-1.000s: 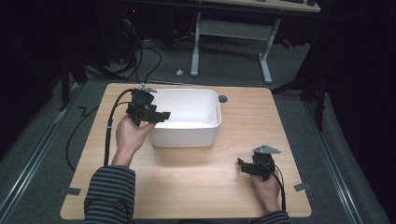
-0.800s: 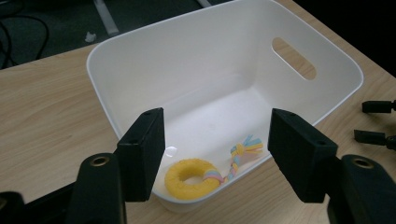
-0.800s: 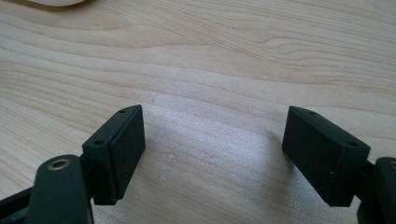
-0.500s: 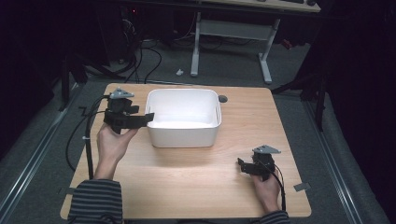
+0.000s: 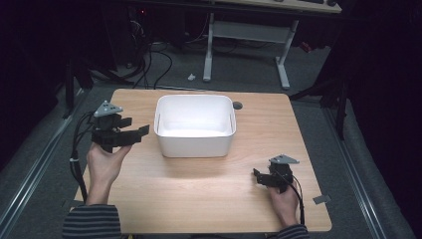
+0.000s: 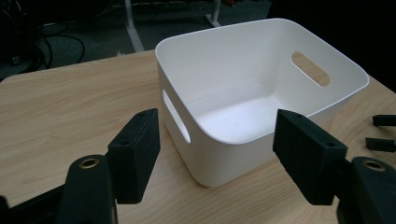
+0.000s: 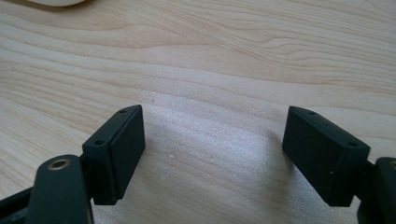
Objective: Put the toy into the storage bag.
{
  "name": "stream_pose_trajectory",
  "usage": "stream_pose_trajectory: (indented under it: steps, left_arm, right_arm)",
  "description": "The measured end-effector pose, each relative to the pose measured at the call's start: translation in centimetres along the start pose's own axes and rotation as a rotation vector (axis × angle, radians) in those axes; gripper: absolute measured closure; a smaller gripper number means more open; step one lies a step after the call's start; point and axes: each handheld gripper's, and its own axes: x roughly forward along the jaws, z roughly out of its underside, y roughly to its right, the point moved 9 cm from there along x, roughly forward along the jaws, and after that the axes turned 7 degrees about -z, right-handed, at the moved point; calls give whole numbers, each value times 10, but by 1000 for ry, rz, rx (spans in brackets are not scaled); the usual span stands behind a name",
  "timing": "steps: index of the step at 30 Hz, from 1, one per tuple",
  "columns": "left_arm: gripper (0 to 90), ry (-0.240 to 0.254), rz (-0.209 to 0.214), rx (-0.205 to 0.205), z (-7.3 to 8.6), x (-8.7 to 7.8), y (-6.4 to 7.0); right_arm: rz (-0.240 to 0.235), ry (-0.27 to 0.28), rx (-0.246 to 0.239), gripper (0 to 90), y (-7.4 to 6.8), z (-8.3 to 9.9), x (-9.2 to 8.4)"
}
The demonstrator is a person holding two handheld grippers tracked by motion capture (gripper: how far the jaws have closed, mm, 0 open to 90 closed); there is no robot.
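A white plastic bin [image 5: 194,144] with handle slots stands at the back middle of the wooden table [image 5: 209,194]; its inside is bare. My left gripper [image 5: 136,128] hovers just left of the bin, pointing at its left wall and apart from it. Its jaws are open, have just been opening wider, and have nothing between them. In the left gripper view the bin [image 6: 224,158] lies a short way beyond the open left gripper [image 6: 217,122]. My right gripper [image 5: 257,177] rests low at the front right, and the right gripper [image 7: 212,122] stands open over bare wood.
A round cable hole [image 5: 237,105] sits in the tabletop behind the bin's right corner. A strip of tape [image 5: 321,199] marks the front right corner. Cables [image 5: 77,149] trail off the left edge. A desk frame [image 5: 246,35] stands on the floor beyond.
My left hand has drawn its gripper leftwards, from over the bin's left rim to a spot clear of it, and its jaws stand wider. The right hand and the bin have kept still.
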Motion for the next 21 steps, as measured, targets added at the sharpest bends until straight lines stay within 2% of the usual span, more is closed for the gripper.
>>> stream_pose_trajectory:
  steps: [8, 9, 14, 21]
  left_arm:
    - [316, 11, -14, -10, 11, -7, -6]
    - [314, 13, -12, -24, 15, -7, -7]
    - [310, 20, -6, -47, 25, -9, -9]
    - [302, 15, -4, -64, 39, -6, -10]
  right_arm:
    - [0, 0, 0, 213, 0, 0, 0]
    - [0, 0, 0, 213, 0, 0, 0]
    - [1, 0, -1, 213, 0, 0, 0]
    - [0, 0, 0, 213, 0, 0, 0]
